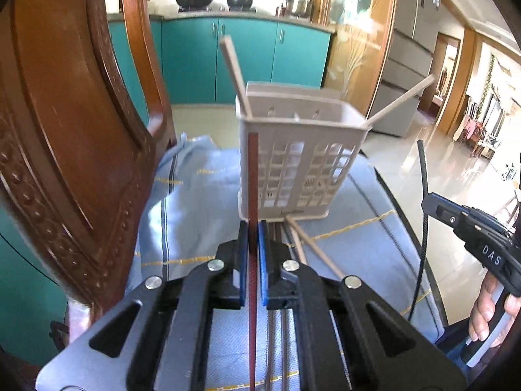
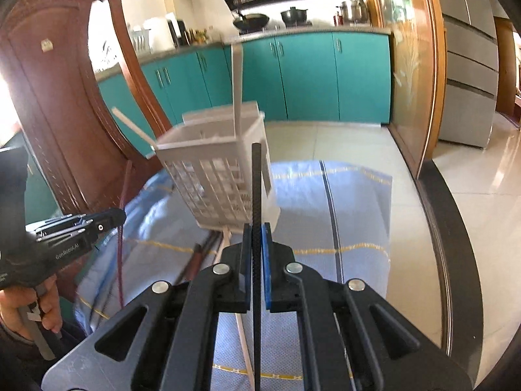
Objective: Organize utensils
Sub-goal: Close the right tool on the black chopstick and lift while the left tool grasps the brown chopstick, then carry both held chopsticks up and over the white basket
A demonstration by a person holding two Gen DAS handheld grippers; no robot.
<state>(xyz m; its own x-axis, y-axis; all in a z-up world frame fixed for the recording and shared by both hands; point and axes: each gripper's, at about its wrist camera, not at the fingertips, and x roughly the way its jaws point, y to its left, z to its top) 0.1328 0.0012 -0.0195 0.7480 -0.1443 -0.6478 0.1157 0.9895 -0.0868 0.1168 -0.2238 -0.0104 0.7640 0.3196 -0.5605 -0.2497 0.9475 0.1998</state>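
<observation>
The left tongs [image 1: 250,228] are clamping a red chopstick [image 1: 252,176], whose shaft is running up between the blue pads and standing in front of the holder [image 1: 298,159]. The right tongs [image 2: 257,231] are clamping a black chopstick [image 2: 256,182] the same way, its tip rising in front of the holder's right side. Both sticks are held clear of the cloth [image 1: 195,195] that is covering the bench.

The holder is a pale slotted plastic caddy standing upright on the cloth, beyond both tongs. 2 beige chopsticks [image 1: 234,71] are already leaning in it, 1 tilting out at the left corner and 1 at the right. More beige chopsticks [image 1: 312,247] are lying on the cloth in front of the holder's base, just right of the left tongs, with darker sticks beside them.

A carved wooden chair [image 1: 65,130] is standing close on the left. A hand [image 1: 488,312] is gripping the right tool's handle at the frame edge.
</observation>
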